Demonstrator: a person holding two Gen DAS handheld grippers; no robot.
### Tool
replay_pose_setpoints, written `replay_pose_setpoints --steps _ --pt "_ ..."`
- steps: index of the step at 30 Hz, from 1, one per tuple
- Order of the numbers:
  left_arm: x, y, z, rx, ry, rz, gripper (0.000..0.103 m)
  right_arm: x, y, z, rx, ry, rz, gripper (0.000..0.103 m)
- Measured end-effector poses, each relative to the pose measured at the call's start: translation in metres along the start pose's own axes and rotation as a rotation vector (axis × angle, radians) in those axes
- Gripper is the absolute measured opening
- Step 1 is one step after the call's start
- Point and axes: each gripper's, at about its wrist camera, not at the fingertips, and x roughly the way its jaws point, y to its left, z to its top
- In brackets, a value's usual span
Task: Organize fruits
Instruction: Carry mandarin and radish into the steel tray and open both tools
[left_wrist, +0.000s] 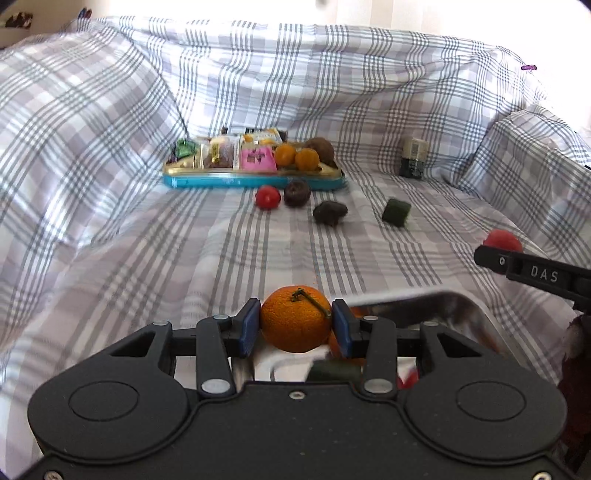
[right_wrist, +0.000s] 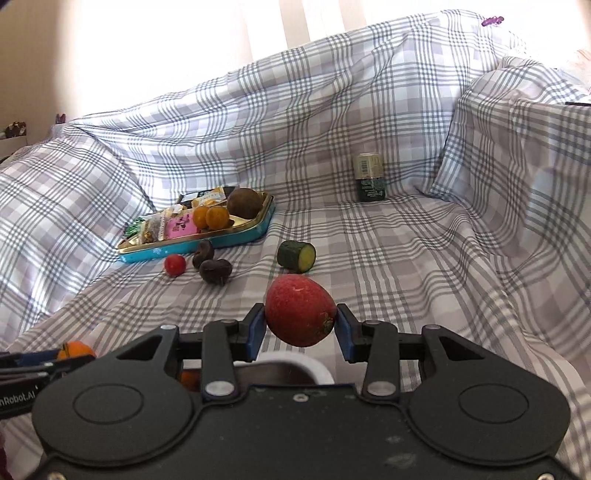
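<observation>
Plaid sheet (right_wrist: 369, 258), scattered dark fruits (right_wrist: 216, 271)

My left gripper (left_wrist: 295, 325) and right gripper (right_wrist: 301, 325) are matte black, blue-padded fingers (left_wrist: 248, 325), silver screws (white "DAS" lettering).

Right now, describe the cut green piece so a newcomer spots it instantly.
Start at the blue tin tray on the checked sheet. To its right, alone on the cloth, lies the cucumber chunk. Unlike the round red tomato and dark brown lumps nearby, it is a dark-green cylinder with a pale cut face.
</observation>
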Motion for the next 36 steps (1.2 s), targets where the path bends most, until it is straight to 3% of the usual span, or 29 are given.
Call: replay_pose_setpoints --steps 17,27,36 --pt "-0.029 -0.015 -0.040 -0.045 0.038 -0.013 0.050 -0.057 -0.004 -0.035 0.029 0.019 0.049 0.042" --pt "-0.032 -0.028 -0.051 0.007 0.052 -0.052 0.050 -0.063 0.004 -0.044 -0.014 0.048 0.109 0.042" --pt "-0.029 -0.025 -0.050 -0.014 0.070 -0.062 0.050 -0.065 0.015 -0.050 -0.089 0.083 0.144 0.044"
